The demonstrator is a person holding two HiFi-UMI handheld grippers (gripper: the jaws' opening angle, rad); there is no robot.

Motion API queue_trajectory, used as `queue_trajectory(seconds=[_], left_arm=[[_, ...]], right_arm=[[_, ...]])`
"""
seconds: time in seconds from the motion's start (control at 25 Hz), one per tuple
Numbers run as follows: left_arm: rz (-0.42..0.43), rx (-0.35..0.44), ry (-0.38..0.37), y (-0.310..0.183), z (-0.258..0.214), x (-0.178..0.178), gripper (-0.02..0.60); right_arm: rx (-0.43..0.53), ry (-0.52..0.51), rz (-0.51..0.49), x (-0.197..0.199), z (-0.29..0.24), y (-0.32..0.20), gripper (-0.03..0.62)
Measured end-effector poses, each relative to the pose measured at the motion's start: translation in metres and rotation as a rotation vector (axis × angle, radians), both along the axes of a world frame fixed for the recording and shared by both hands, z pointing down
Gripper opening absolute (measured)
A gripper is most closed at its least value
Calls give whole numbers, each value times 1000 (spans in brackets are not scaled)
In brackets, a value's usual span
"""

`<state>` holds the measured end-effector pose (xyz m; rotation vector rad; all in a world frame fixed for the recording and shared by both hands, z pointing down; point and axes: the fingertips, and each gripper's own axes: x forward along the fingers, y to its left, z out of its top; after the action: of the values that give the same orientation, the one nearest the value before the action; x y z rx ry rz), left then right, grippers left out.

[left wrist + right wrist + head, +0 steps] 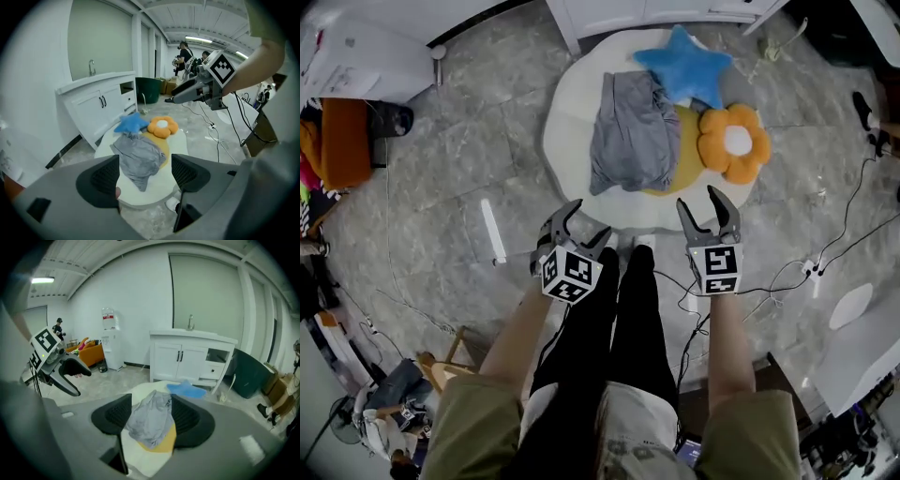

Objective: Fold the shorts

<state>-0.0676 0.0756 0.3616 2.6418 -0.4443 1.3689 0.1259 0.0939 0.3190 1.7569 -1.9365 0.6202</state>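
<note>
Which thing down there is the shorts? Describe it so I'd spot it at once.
Find the round white mat on the floor before the white sink cabinet. The shorts lie crumpled on it, beside a blue star cushion and an orange flower cushion. They are the only grey, limp cloth there; the others are bright and plump.

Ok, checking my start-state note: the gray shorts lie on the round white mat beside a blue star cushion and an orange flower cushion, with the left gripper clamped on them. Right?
Not quite. The left gripper is not clamped on the gray shorts. The left gripper view shows its jaws apart and empty, short of the round white mat. The rest stands.
</note>
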Motion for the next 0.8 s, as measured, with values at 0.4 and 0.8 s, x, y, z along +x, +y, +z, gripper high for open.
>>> queue_trajectory(seconds=[0.4, 0.8], left_arm=[[63, -58, -104, 16, 185, 32, 333], [222, 6, -257, 20, 378, 58, 333]], right_arm=[[-248, 54, -256, -23, 226, 28, 256], [-207, 62, -243, -11, 352, 26, 256]])
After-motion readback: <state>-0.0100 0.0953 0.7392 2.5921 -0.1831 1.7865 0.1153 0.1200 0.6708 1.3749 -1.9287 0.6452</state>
